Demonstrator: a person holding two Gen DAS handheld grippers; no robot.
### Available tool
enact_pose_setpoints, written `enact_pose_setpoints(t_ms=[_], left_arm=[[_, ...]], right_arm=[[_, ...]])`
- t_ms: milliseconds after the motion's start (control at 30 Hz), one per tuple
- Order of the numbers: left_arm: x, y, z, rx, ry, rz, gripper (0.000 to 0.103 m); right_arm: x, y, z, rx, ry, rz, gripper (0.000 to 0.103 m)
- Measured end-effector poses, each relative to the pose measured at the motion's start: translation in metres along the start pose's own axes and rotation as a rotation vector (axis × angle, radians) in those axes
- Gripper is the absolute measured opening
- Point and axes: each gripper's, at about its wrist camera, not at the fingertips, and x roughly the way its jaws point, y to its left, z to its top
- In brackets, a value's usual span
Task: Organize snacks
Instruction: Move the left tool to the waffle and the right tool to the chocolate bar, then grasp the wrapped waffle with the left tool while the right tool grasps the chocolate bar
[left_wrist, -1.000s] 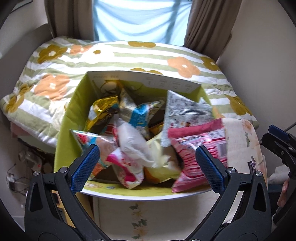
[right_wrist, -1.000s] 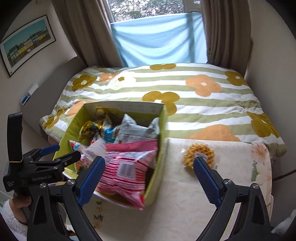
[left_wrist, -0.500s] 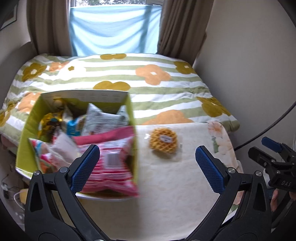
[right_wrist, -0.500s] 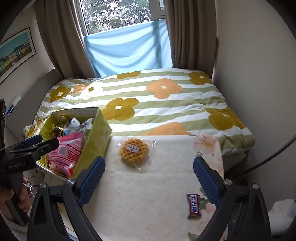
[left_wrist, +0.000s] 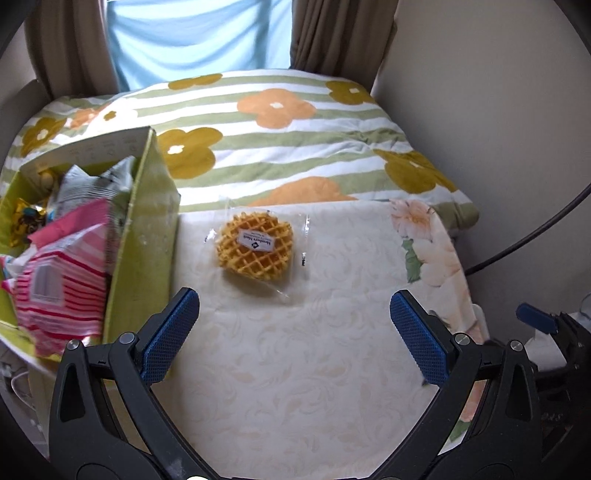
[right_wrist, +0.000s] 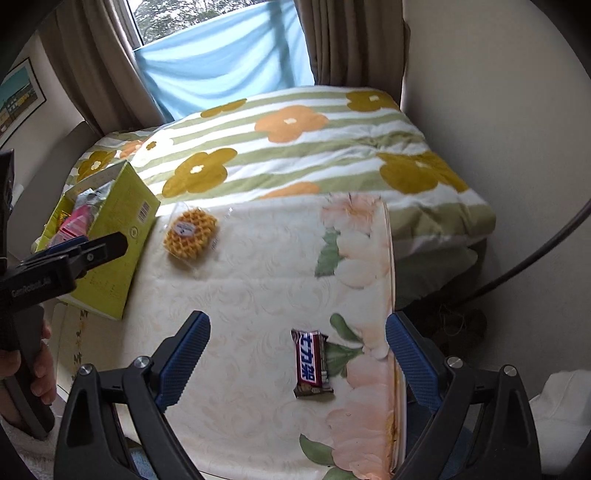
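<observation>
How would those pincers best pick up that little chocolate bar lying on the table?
From straight above, closing across its narrow width near the middle. The chocolate bar lies flat on the table, long axis running roughly away from the right gripper, whose open fingers already sit on either side of it. Its long sides look free; the crimped ends seem too thin to hold.

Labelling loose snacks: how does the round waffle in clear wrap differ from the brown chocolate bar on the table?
The round golden waffle in clear wrap shows through its wrapper; the brown chocolate bar has an opaque printed one. The waffle is round, the bar oblong. The waffle lies beside the green cardboard box, the bar far from it. Both lie flat, ungrasped.
</observation>
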Motion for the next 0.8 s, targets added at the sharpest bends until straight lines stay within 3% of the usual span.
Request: enact_pose_setpoints(t_ms=[233, 500, 600, 700, 800], left_arm=[[0.068, -0.007, 0.003, 0.108, 0.019, 0.07, 0.103], [0.131, 0.01, 0.02, 0.14, 0.078, 0.15, 0.103], [0.149, 0.02, 0.026, 0.13, 0.112, 0.159, 0.103], [0.158, 0.029, 0.032, 0.113, 0.126, 0.142, 0.103], [0.163, 0.024, 0.038, 0.154, 0.122, 0.143, 0.103]], right_arm=[[0.036, -0.009, -0.024, 0.033, 0.035, -0.027, 0.095], [0.074, -0.005, -0.044, 0.052, 0.118, -0.006, 0.095], [0.082, -0.001, -0.045, 0.048, 0.135, -0.011, 0.094], [0.088, 0.002, -0.047, 0.039, 0.145, -0.006, 0.086], [0.091, 0.004, -0.049, 0.032, 0.149, -0.013, 0.086]])
